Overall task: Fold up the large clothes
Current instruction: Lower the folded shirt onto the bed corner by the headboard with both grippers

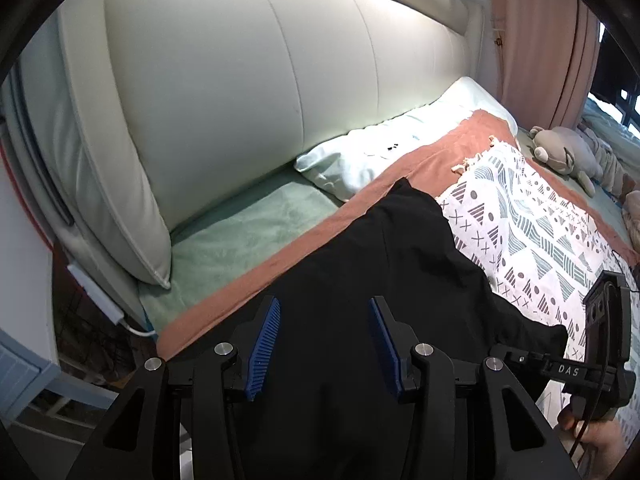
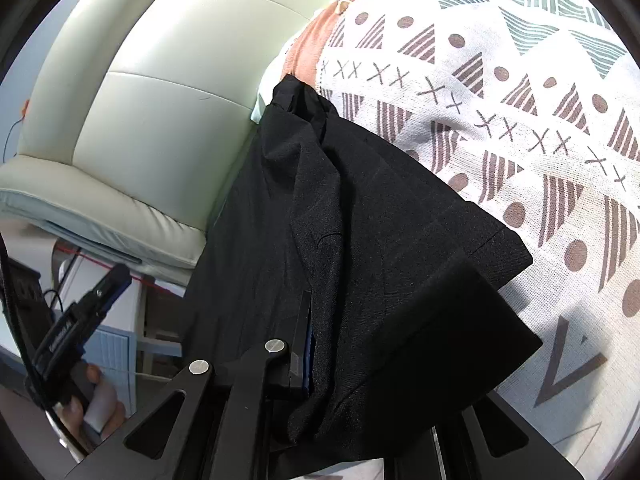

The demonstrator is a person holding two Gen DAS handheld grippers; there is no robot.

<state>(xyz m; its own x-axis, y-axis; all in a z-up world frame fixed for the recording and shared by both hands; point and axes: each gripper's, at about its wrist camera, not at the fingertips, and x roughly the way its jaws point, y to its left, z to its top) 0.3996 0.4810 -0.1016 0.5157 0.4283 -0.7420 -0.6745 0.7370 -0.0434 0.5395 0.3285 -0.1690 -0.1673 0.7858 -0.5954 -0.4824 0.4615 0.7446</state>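
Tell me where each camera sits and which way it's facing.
Left wrist: on the left tool, jaws open, angled down over the black garment toward the headboard; the right tool shows.
Right wrist: on the right tool, shut on the black garment, over the patterned blanket; left hand shows.
Shared: garment, blanket, headboard.

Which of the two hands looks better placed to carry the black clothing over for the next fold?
Probably the right. The right gripper is shut on the black garment, while the left gripper stands open above it, holding nothing.
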